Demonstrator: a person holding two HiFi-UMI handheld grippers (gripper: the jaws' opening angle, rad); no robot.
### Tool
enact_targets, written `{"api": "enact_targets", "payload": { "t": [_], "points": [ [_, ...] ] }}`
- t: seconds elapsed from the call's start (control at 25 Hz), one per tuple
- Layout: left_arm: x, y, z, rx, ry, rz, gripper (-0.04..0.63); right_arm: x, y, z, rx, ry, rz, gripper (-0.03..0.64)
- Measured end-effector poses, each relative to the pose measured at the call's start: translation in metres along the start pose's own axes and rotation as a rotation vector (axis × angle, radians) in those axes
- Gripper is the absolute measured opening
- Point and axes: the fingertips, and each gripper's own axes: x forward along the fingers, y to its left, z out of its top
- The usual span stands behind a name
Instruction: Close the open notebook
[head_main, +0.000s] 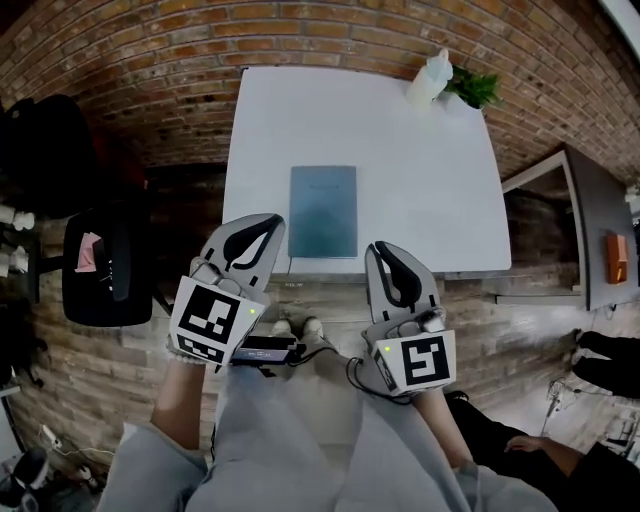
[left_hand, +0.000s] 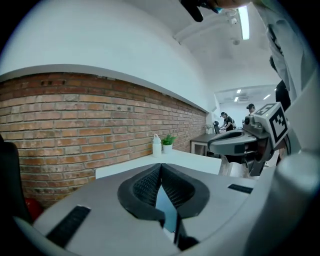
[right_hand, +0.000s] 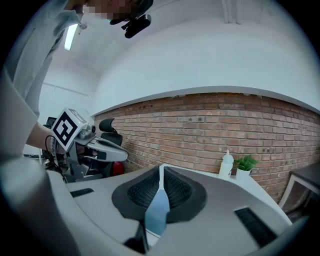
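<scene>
The notebook lies closed on the white table, teal cover up, near the front edge. Both grippers hang short of the table's front edge, above the person's lap, and touch nothing. My left gripper is shut with nothing between its jaws, its tip just left of the notebook's near corner. My right gripper is also shut and empty, to the right of the notebook. In the left gripper view the jaws meet at the tip, with the right gripper beside them. The right gripper view shows its own jaws closed.
A white bottle and a small green plant stand at the table's far right corner against the brick wall. A black chair is at the left. A dark side desk stands at the right, and people are at desks in the background.
</scene>
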Motion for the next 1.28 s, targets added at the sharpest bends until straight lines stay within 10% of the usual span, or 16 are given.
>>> {"api": "enact_targets", "payload": {
  "t": [1.28],
  "points": [
    [-0.058,-0.003,0.021,-0.005,-0.073,0.085,0.018,0.003,0.019,0.021,-0.042,-0.036,0.048,0.055]
  ]
}}
